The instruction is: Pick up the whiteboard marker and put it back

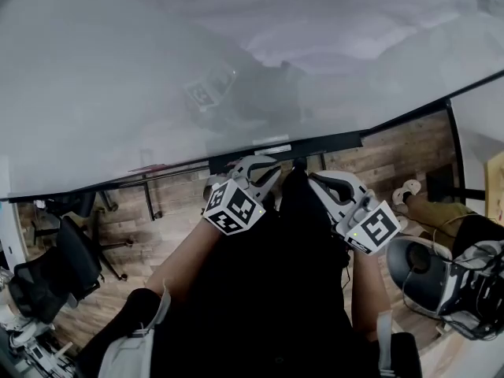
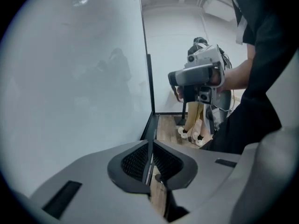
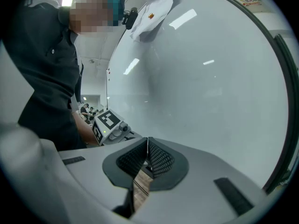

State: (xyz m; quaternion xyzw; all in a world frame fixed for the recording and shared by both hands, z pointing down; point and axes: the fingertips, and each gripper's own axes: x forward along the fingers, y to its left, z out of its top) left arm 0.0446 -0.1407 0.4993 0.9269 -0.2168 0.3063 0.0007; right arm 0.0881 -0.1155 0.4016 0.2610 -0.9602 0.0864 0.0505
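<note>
No whiteboard marker shows in any view. The large whiteboard fills the upper head view, with its dark lower ledge just beyond the grippers. My left gripper and right gripper are held side by side below that ledge, tips toward the board. In the left gripper view the left gripper has its pads together with nothing between them; the whiteboard is at left and the right gripper ahead. The right gripper is also shut and empty, beside the whiteboard.
A black office chair stands on the wooden floor at lower left. Grey headset-like gear lies at lower right. Another person's legs in white shoes stand past the board's end. A white cloth hangs on the board's top edge.
</note>
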